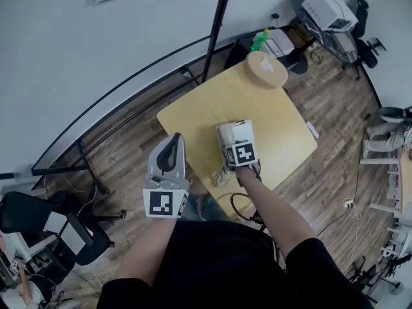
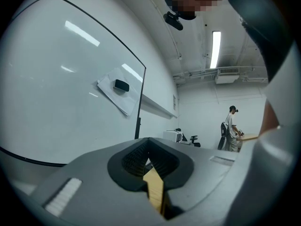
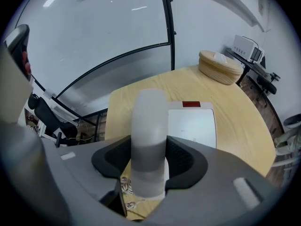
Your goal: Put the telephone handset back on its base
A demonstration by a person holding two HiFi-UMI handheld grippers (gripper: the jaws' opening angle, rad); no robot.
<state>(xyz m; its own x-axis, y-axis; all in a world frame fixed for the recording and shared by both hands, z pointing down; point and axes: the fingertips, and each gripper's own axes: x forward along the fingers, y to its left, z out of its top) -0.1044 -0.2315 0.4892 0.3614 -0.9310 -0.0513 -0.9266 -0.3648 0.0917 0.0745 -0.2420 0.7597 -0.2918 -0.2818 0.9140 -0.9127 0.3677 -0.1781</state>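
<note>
The right forearm reaches forward over the near edge of the table (image 1: 277, 118), and the right gripper (image 1: 235, 137) is clamped on the white handset (image 3: 149, 126), which stands up between its jaws. The handset is over the left side of the white telephone base (image 3: 194, 124) near the middle of the table, with its coiled cord (image 3: 126, 188) below on the near side; whether it rests on the base I cannot tell. The left arm is bent beside the table's near-left edge, its left gripper (image 1: 172, 143) off the table, jaws closed together on nothing.
</note>
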